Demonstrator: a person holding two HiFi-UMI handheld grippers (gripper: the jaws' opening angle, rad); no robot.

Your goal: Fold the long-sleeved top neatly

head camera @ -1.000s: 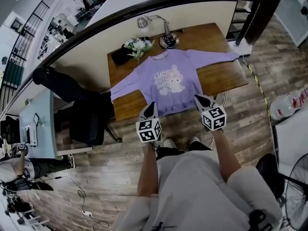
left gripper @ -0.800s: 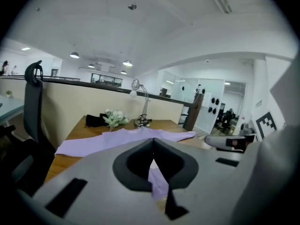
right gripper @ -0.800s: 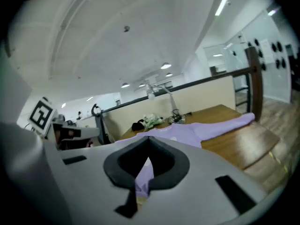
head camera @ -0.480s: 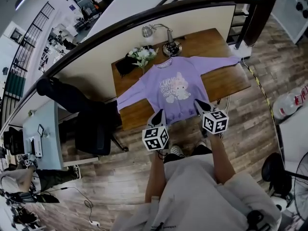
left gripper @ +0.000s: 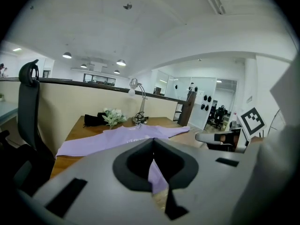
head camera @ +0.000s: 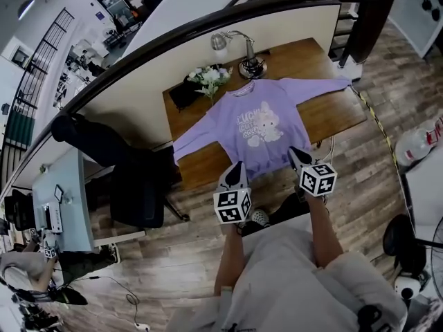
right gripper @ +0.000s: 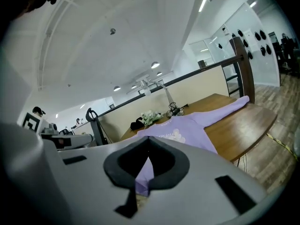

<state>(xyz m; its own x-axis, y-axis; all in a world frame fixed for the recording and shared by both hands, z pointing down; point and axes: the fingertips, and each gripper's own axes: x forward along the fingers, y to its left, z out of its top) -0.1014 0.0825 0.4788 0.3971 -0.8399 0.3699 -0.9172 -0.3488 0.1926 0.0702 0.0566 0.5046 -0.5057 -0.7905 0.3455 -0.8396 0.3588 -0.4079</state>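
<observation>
- Wooden desk (head camera: pixel 332 116) bears the top (head camera: pixel 257 120) flat: collar far, hem nearest the person, sleeves spread sideways.
- Left gripper (head camera: pixel 237 166) and right gripper (head camera: pixel 296 153), jaws closed and apparently empty, point at the hem's two corners, equally near.

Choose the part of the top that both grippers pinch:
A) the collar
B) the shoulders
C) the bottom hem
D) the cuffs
C: the left gripper and the right gripper sit at the near edge of the top, which lies flat on the table, and each gripper view shows purple cloth caught between shut jaws.
</observation>
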